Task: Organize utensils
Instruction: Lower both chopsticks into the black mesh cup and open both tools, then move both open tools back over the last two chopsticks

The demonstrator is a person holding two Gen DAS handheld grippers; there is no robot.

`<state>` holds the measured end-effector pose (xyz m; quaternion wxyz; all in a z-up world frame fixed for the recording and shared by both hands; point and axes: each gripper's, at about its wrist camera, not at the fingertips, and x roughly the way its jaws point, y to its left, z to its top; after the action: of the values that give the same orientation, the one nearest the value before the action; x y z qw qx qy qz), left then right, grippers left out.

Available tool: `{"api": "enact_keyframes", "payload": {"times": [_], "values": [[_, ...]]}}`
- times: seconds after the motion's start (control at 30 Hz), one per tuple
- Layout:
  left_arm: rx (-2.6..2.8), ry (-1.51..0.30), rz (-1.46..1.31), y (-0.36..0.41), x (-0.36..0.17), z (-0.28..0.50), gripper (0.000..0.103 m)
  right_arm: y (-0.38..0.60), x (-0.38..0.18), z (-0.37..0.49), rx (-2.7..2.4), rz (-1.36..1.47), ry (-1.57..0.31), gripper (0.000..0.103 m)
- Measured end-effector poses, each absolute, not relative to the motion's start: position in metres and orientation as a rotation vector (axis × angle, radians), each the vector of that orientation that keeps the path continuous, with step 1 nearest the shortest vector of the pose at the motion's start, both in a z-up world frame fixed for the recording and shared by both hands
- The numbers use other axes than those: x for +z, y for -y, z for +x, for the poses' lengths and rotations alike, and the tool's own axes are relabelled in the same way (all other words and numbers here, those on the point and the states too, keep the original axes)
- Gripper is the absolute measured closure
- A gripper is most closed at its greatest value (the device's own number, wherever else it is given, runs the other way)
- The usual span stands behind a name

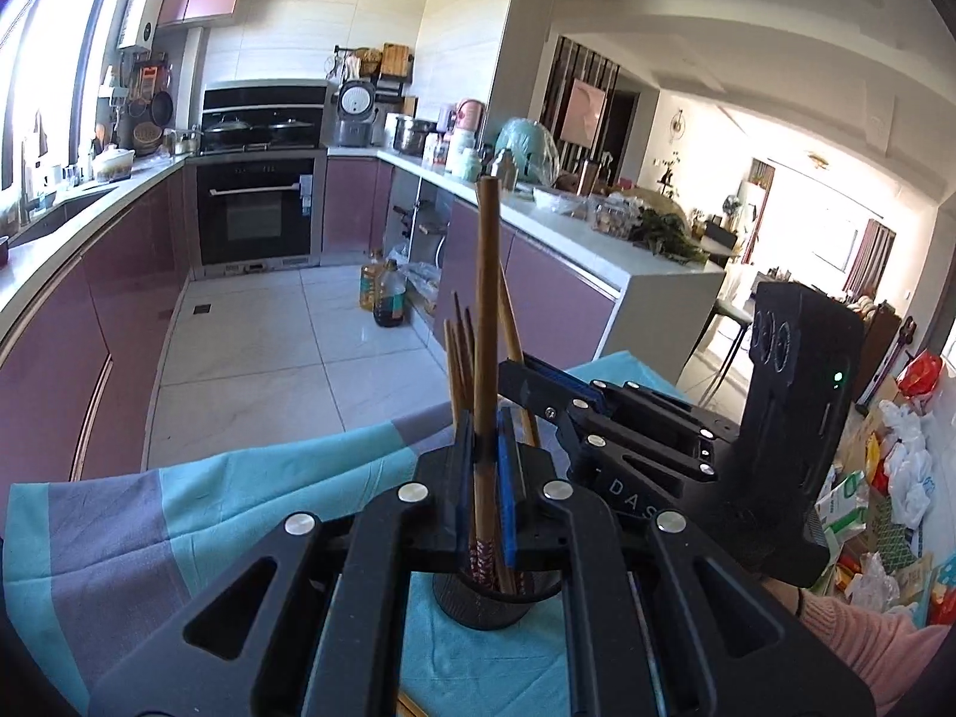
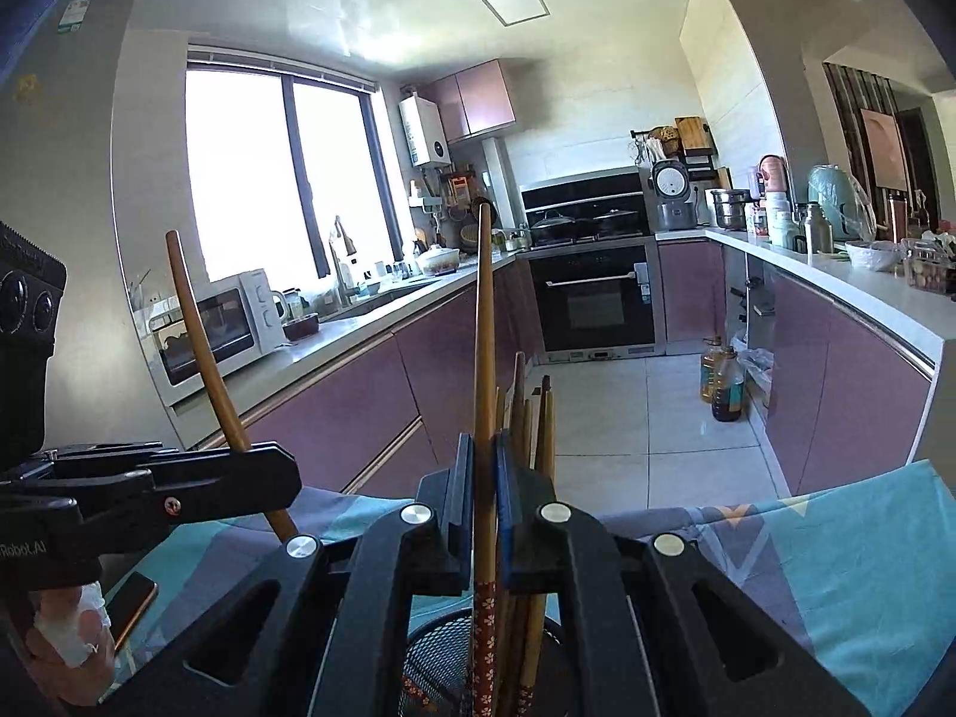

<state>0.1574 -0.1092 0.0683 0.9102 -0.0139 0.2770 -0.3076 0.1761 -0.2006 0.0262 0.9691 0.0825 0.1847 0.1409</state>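
A black mesh utensil cup (image 1: 484, 603) stands on the teal and grey cloth (image 1: 179, 508) and holds several wooden chopsticks (image 1: 460, 358). My left gripper (image 1: 483, 436) is shut on one tall brown chopstick (image 1: 487, 299), upright over the cup, its patterned end inside. Just to the right, my right gripper (image 1: 514, 373) is shut on a second chopstick (image 1: 508, 322). In the right wrist view the right gripper (image 2: 484, 448) clamps its chopstick (image 2: 485, 328) above the cup (image 2: 436, 657). At the left edge the left gripper (image 2: 269, 466) holds a leaning chopstick (image 2: 203, 346).
A phone (image 2: 131, 603) lies on the cloth (image 2: 836, 567) near a hand (image 2: 66, 627). A pink sleeve (image 1: 866, 639) shows at lower right. Beyond the table are a tiled floor with oil bottles (image 1: 388, 293), purple cabinets, an oven (image 1: 257, 209) and cluttered counters.
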Motion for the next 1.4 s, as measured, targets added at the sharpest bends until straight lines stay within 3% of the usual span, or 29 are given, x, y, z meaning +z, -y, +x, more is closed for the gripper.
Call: {"api": "enact_keyframes", "payload": {"times": [0.8, 0.93, 1.0, 1.13, 1.4], "values": [[-0.654, -0.778, 0.042, 0.132, 0.014, 0.213, 0.094, 0.208, -0.014, 0.178, 0.307, 0.178, -0.654, 0.094], [-0.652, -0.784, 0.023, 0.126, 0.010, 0.217, 0.087, 0.210, -0.014, 0.175, 0.309, 0.187, -0.650, 0.094], [-0.650, -0.782, 0.011, 0.123, 0.007, 0.217, 0.082, 0.210, -0.014, 0.172, 0.311, 0.192, -0.645, 0.091], [-0.638, -0.770, 0.000, 0.114, 0.004, 0.213, 0.082, 0.213, -0.013, 0.166, 0.314, 0.196, -0.636, 0.083], [-0.597, -0.698, -0.034, 0.083, 0.009, 0.181, 0.080, 0.214, 0.001, 0.144, 0.350, 0.196, -0.589, 0.075]]}}
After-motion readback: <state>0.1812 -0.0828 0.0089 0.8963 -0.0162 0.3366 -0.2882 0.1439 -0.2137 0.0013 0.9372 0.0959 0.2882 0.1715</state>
